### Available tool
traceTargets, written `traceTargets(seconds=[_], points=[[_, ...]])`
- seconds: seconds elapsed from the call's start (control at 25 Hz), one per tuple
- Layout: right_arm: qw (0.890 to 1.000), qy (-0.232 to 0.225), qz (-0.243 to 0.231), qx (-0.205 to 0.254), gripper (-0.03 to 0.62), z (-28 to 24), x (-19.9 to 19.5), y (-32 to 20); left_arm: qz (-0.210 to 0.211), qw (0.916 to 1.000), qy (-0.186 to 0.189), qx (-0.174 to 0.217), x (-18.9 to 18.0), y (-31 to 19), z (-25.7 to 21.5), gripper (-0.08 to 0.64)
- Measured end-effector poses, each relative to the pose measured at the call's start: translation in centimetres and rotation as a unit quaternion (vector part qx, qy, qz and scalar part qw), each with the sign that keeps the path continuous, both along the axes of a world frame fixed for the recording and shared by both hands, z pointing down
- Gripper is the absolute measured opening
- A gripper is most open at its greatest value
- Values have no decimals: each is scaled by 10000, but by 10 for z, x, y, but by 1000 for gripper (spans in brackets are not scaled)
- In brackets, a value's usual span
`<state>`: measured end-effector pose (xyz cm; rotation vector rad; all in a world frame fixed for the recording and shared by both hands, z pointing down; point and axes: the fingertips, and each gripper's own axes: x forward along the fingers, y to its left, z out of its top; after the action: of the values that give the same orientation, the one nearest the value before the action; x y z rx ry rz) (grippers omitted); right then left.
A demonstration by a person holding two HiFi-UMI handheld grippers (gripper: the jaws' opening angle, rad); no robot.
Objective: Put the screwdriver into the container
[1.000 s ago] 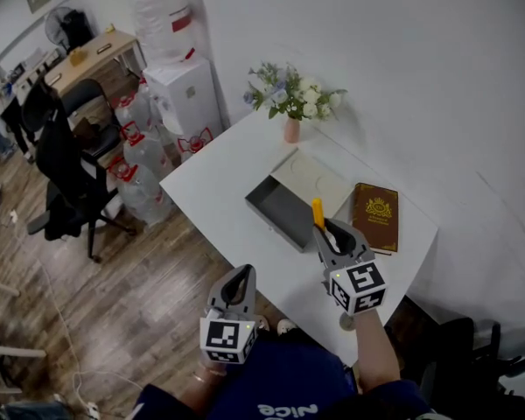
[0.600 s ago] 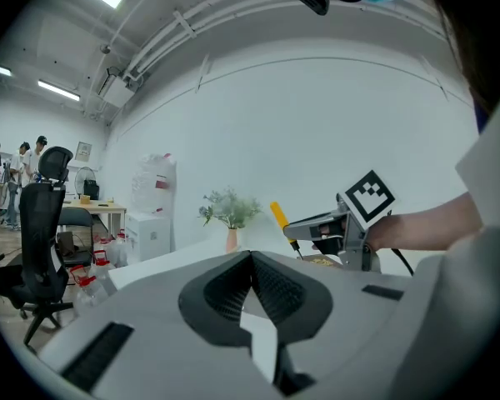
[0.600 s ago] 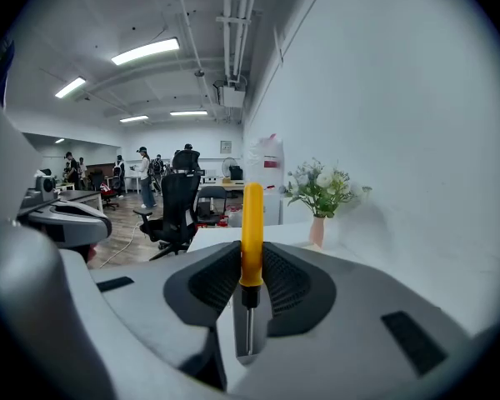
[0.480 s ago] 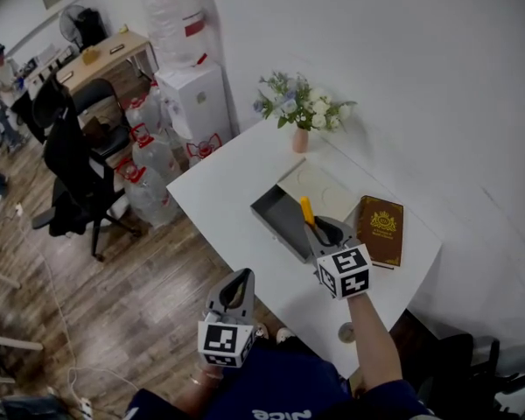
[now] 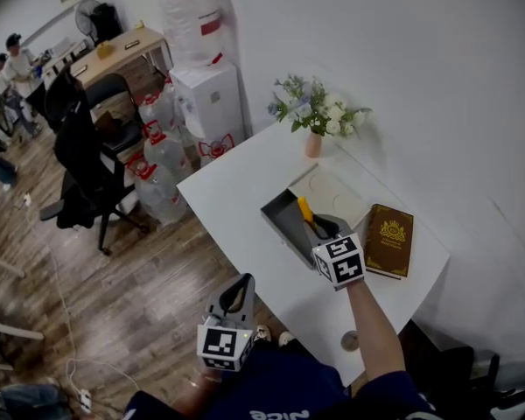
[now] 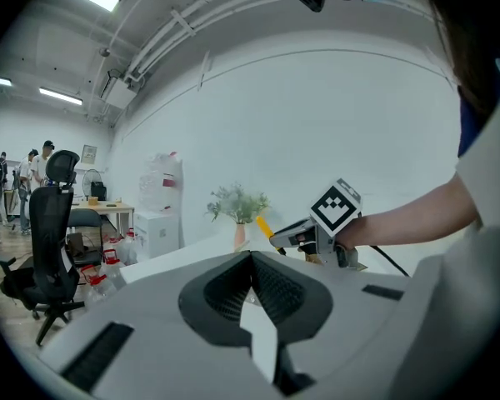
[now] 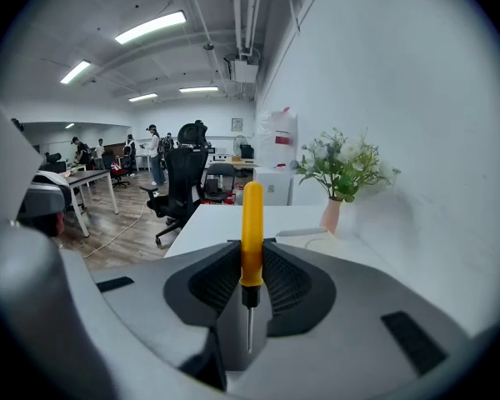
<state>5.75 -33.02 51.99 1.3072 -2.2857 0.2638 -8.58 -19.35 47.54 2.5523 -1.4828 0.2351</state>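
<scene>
Over the container, right gripper fingers pinch the screwdriver; left gripper fingers pressed together. Transport step; next, lower and release inside.

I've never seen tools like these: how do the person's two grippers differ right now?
The right gripper is clamped on a yellow-handled screwdriver; the left gripper is shut on nothing. The right gripper is held out at the grey container on the table; the left gripper sits off the table, above the floor. Both are grey with a marker cube.
</scene>
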Motion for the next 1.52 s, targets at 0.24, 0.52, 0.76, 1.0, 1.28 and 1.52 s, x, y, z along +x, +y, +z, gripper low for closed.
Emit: traceTargets(seconds=[0.24,0.52,0.76,1.0,1.28,1.52], points=[[9986,387,-246,-254,95,28,-12,-8,-31,9999,-109,-44,-5,-1,3,17],[9956,496,-284,-740,95,65,-12,-20,-89,9995,-207,-199,-5,1,14,17],[9913,632,-370,-1093,95,88,-12,-32,-101,9991,-291,-293,-5,1,20,17],[9861,745,-359,-1443,95,111,-12,-45,-151,9982,-330,-468,-4,6,29,17],[9836,689,-195,-1652,95,133,-11,-53,-276,9973,-393,-559,-11,5,35,17],[9803,617,-160,-1869,95,142,-13,-55,-293,9967,-418,-629,-11,6,38,17]])
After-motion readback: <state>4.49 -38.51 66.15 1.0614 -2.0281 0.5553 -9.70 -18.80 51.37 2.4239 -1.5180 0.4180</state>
